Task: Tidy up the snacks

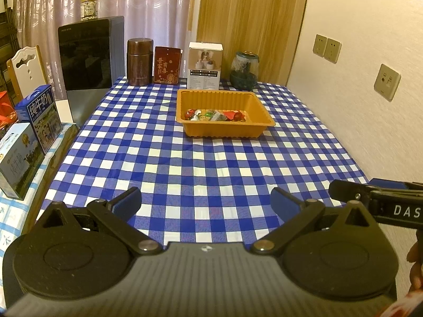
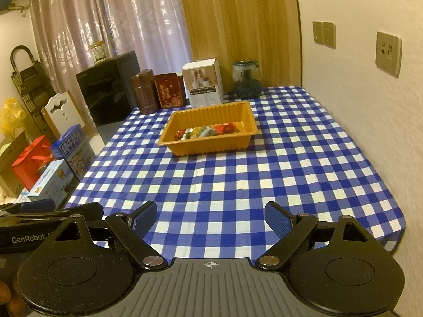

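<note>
A: Both claws are hanging over the near edge of the tabletop with its blue-and-white checked cloth. The left claw stands wide, blue pads well apart, nothing between them.

B: Same on the other side. The right claw is spread wide and empty too, only checked cloth showing in the gap.

A: And the snacks? I see a cluster of small wrapped snacks in red, green and white lying in the orange ribbed plastic tray, bunched along its near wall.

B: Right, and the tray sits toward the far half of the tabletop, well apart from both claws. From the right wrist view the same wrappers are inside it; I can't spot a single loose one on the cloth.

A: So how far along?

B: My read: the gathering looks done or close to it, since everything snack-like that shows is in the tray. Whether anything is left, I can't tell from here.

A: Behind the tray, a brown cylindrical canister and a white printed carton line the back edge.
</note>
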{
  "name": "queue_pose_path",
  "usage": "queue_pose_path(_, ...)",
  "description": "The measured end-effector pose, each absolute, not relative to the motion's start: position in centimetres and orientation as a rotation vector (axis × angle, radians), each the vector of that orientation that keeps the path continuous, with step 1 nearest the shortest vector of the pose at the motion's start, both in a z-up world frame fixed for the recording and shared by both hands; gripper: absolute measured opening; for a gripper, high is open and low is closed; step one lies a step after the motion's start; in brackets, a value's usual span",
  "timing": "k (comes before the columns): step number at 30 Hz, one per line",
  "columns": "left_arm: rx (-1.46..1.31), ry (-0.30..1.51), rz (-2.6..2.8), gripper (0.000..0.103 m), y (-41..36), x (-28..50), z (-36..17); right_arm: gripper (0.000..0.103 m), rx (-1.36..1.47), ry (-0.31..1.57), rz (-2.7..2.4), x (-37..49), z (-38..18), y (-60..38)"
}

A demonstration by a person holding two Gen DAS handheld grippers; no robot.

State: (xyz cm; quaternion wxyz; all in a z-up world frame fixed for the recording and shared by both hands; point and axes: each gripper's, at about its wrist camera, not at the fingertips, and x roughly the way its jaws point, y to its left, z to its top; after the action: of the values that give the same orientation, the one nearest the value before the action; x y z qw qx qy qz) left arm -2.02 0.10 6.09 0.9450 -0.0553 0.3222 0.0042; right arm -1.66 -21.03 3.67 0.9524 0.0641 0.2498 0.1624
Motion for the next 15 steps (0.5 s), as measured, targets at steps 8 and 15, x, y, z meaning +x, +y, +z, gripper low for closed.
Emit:
queue_pose_path(8,-0.113,0.656,0.008,0.103,0.14,-2.01,6.12,0.088,0.13,0.509,0.33,-1.66,3.66,-21.1)
queue_pose_path(15,-0.113,0.657,0.006,0.103,0.18,-2.0,6.13,0.088,0.131,0.509,0.33,-1.66,3.67,-21.11)
